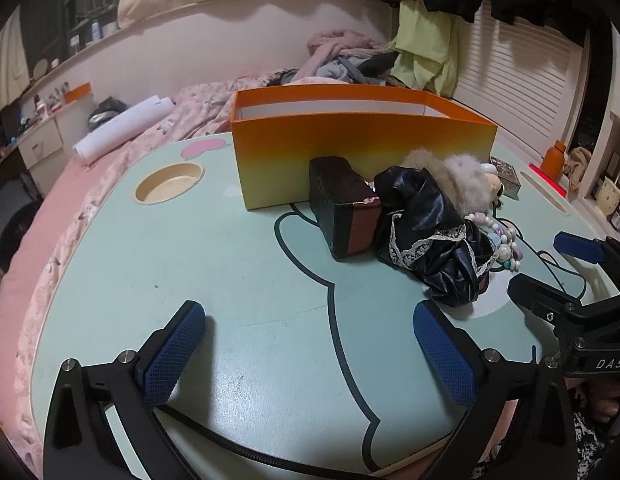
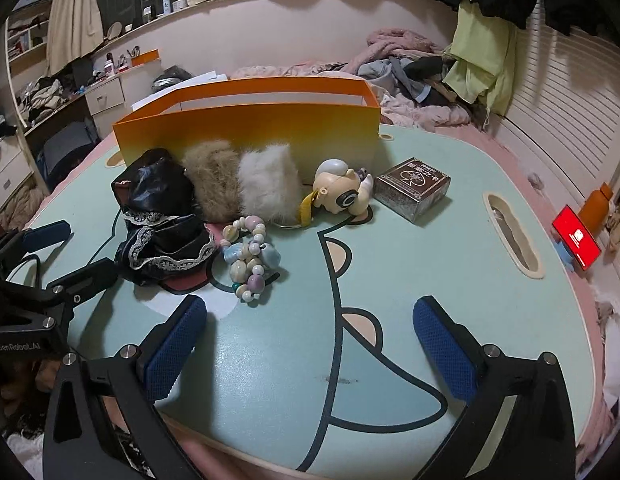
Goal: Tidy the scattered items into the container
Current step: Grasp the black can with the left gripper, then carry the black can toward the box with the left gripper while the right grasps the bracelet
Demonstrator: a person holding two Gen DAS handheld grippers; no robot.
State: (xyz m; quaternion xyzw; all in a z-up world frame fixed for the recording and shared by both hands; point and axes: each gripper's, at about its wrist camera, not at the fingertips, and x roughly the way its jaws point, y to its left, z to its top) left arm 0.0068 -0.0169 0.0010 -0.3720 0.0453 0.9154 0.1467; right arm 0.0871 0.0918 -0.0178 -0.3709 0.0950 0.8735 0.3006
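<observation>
An orange box (image 1: 349, 136) (image 2: 254, 128) stands open at the back of the mint tray table (image 1: 230, 264) (image 2: 429, 264). In front of it lie a dark brown block (image 1: 341, 208), a black lace scrunchie (image 1: 429, 232) (image 2: 162, 216), a tan fur scrunchie (image 2: 212, 184), a white fur scrunchie (image 2: 268, 184), a bead bracelet (image 1: 501, 240) (image 2: 250, 256), a small toy figure (image 2: 341, 192) and a patterned small box (image 1: 505, 172) (image 2: 411, 188). My left gripper (image 1: 310, 344) is open and empty, short of the items. My right gripper (image 2: 310, 340) is open and empty, just in front of the bracelet.
The table sits on a pink bed (image 1: 54, 216). It has a round cup hole (image 1: 170, 184) and a slot (image 2: 513, 236). A red-lit phone (image 2: 575, 240) and an orange bottle (image 2: 595, 204) stand at the right. Clothes pile (image 2: 409, 60) lies behind.
</observation>
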